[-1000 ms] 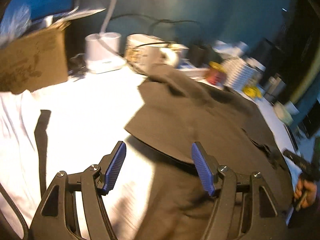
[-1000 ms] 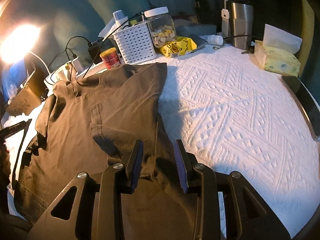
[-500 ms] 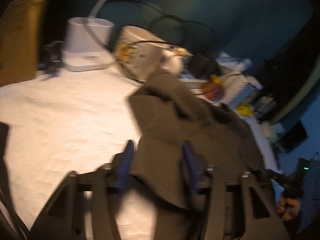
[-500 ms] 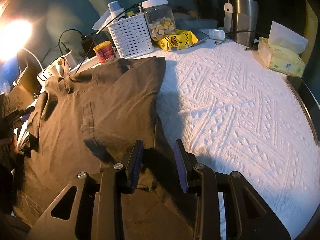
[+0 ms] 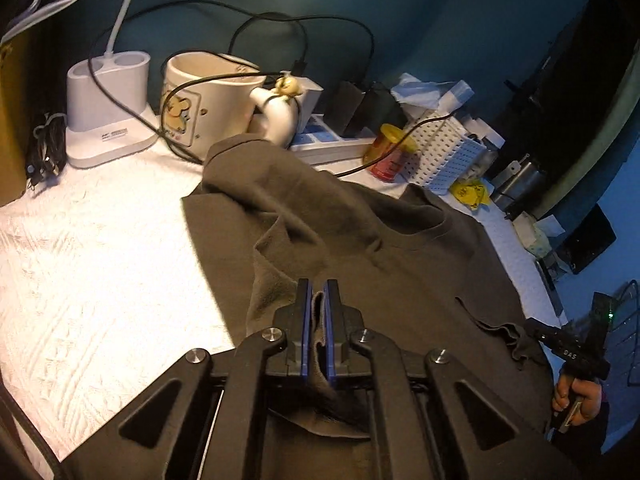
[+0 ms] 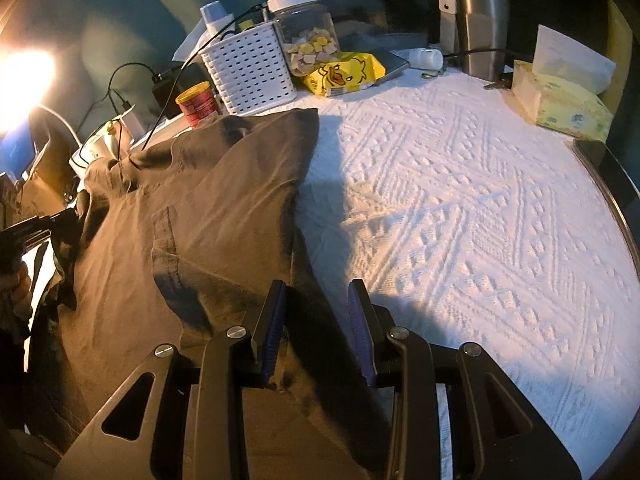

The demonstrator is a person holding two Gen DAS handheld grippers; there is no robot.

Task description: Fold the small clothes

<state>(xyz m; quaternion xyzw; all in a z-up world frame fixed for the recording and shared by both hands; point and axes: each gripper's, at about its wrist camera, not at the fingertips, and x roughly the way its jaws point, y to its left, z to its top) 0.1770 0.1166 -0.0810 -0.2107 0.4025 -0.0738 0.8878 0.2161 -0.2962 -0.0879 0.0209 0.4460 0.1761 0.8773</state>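
Left wrist view: the left gripper (image 5: 318,312) points down at a slant over the shirt (image 5: 400,264), its blue pads clenched on a fold of the dark cloth, which stands up between them and hangs bunched behind. The shirt lies spread on the white cloth (image 5: 92,264) that covers the table, its neckline turned toward the clutter at the back. This view alone shows the lamp base (image 5: 106,120), the mug (image 5: 204,108) just behind the shirt's far sleeve, and, at the lower right, the person's hand (image 5: 576,396) gripping the handle of the other tool.

Right wrist view: the right gripper (image 6: 318,332) tilts down at the shirt's (image 6: 192,240) near edge. Its jaws stand partly apart, straddling the dark hem; whether the pads press on the fabric cannot be told. Only here do the chest pocket (image 6: 168,248), the basket (image 6: 250,72), the jar (image 6: 306,32), the tumbler (image 6: 482,24) and the tissue box (image 6: 560,100) show clearly, with bare cloth (image 6: 460,220) stretching right. At the left edge the other tool holds a gathered corner of the shirt.
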